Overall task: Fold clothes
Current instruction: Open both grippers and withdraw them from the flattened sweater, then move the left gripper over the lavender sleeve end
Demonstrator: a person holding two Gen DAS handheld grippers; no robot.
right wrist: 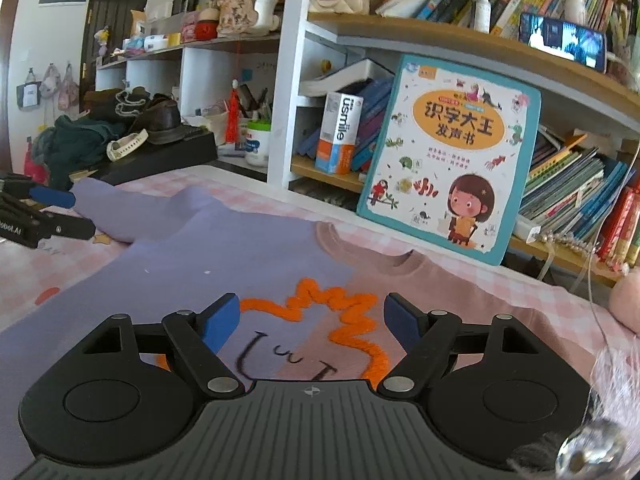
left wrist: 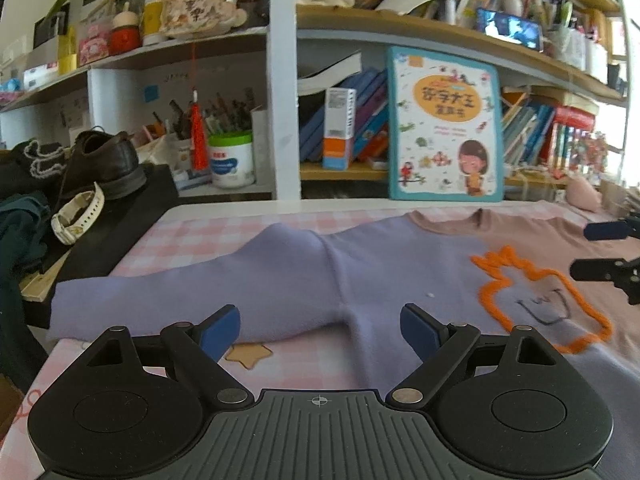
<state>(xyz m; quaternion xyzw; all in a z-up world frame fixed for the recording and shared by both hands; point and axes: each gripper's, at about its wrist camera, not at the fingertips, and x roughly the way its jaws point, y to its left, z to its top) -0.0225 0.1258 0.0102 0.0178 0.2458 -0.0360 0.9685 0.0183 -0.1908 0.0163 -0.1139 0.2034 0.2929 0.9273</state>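
A lilac-and-pink sweatshirt [left wrist: 400, 264] lies spread flat, front up, on the checked tablecloth [left wrist: 192, 228], one sleeve [left wrist: 192, 296] stretched sideways. The left gripper [left wrist: 320, 328] and right gripper [right wrist: 312, 320] hover over it, jaws wide apart and empty. The fabric looks soft, thick and limp, so it would likely sag unless pinched at a cuff, hem or shoulder edge.

Hovering wide-jawed, right gripper [right wrist: 312, 322], over orange-outlined sweater [right wrist: 224, 256] lying flat on pink checked table [right wrist: 500, 284]; picture book [right wrist: 452, 156] leaning behind.
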